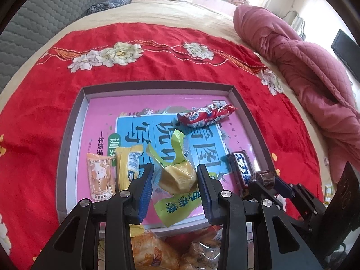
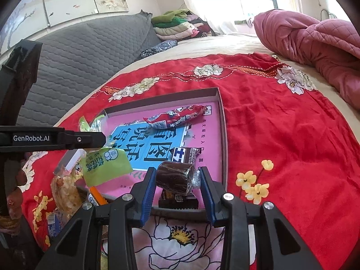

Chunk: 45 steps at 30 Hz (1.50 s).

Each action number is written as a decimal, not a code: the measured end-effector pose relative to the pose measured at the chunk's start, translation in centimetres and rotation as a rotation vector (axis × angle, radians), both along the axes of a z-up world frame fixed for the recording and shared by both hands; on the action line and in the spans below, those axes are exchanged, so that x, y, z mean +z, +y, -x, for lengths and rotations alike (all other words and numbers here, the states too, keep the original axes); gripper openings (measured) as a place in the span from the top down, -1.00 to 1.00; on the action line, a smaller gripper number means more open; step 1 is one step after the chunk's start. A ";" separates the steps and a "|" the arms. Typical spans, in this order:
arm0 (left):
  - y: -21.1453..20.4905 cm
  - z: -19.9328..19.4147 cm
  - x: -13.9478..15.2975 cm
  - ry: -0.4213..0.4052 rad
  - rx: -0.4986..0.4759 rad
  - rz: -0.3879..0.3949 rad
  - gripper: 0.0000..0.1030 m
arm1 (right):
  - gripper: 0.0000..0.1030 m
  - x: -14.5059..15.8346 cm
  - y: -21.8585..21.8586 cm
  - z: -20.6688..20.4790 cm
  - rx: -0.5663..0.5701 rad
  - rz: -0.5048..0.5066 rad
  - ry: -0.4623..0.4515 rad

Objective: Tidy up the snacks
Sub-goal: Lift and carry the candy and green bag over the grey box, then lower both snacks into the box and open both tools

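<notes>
Setting: a bed (image 1: 180,15) with a beige sheet, spread with a red flowered cloth (image 1: 157,67); a grey quilted headboard (image 2: 78,51) and a bright window behind.
Tray: a shallow grey-rimmed box tray (image 1: 157,84) lies on the red cloth, its floor covered by a pink and blue printed sheet with large characters.
Left-hand snack: a pale yellow cake in a clear-and-green wrapper (image 1: 177,175), its green ends sticking up and forward, hangs over the near part of the tray.
Left gripper (image 1: 175,173): its blue-padded fingers (image 1: 146,191) are closed on the yellow cake's wrapper from both sides.
Right-hand snack: a dark brown roll in clear wrap (image 2: 175,176), above the tray's near right corner.
Right gripper (image 2: 177,176): the fingers pinch the brown roll at both ends.
In the tray: a red wrapped snack (image 1: 207,114) toward the far right; a dark bar with blue and white lettering (image 1: 239,166) by the right wall; a yellow packet (image 1: 128,164) and an orange packet with a cartoon animal (image 1: 100,177) side by side at the near left.
Outside the tray: more wrapped snacks (image 1: 153,254) piled on the cloth just before the near rim.
Surroundings: a crumpled pink quilt (image 1: 303,67) at the right of the bed; folded clothes (image 2: 177,27) stacked by the headboard.
</notes>
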<state>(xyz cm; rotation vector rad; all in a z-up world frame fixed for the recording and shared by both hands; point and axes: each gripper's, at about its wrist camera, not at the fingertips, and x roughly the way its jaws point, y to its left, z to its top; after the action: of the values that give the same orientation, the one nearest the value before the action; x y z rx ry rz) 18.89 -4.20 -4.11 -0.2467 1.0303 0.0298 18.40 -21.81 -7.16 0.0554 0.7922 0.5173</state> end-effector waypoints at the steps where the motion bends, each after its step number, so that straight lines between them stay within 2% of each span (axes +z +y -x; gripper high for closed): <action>1: 0.0 0.0 -0.2 0.005 0.000 0.000 0.23 | 0.25 -0.1 0.1 0.0 0.002 0.004 0.000; 17: 0.1 0.0 -1.3 0.044 0.006 0.005 0.23 | 0.23 -0.2 0.6 -0.2 0.011 0.044 -0.013; 32: 0.6 0.1 -1.8 0.061 0.022 0.013 0.23 | 0.22 -0.2 0.2 -0.4 0.000 0.036 0.004; 45: 0.9 0.1 -2.0 0.073 0.034 0.012 0.23 | 0.06 0.2 0.2 -0.1 0.004 0.025 -0.023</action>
<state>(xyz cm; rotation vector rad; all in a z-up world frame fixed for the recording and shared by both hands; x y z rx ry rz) 18.76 -3.33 -6.12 -0.2761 1.0990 0.0641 18.49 -21.59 -6.95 0.0248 0.7759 0.5108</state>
